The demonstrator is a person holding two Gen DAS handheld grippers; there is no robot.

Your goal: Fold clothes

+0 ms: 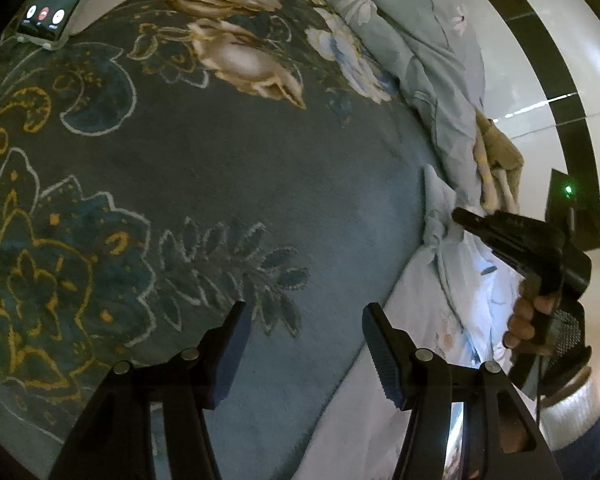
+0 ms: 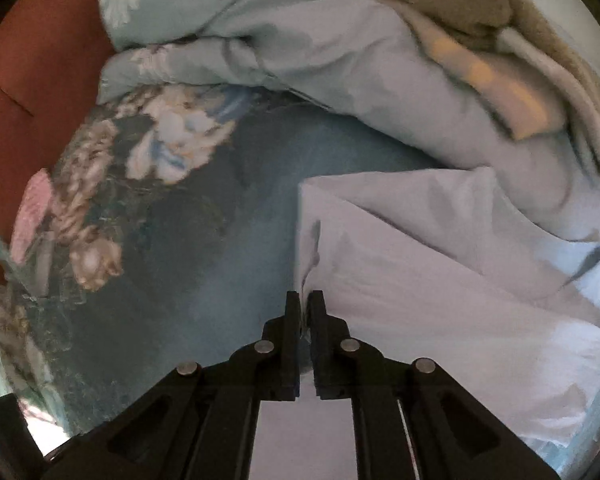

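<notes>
A pale blue garment (image 2: pixel 440 280) lies crumpled at the right edge of a dark teal floral blanket (image 2: pixel 204 264). My right gripper (image 2: pixel 305 300) points steeply down with its jaws almost together and pinches a fold at the garment's left edge. In the left wrist view the same garment (image 1: pixel 432 312) lies at the lower right, and the right gripper (image 1: pixel 462 216), held by a hand (image 1: pixel 520 320), dips into it. My left gripper (image 1: pixel 305 312) stands open above the bare blanket (image 1: pixel 228 184), just left of the garment, with nothing between its fingers.
A heaped light blue floral quilt (image 2: pixel 300 40) lies beyond the garment, with a tan and beige cloth (image 2: pixel 480 12) on top. A phone on a stand (image 1: pixel 44 16) sits at the far left. White floor with a black stripe (image 1: pixel 540 60) runs along the right.
</notes>
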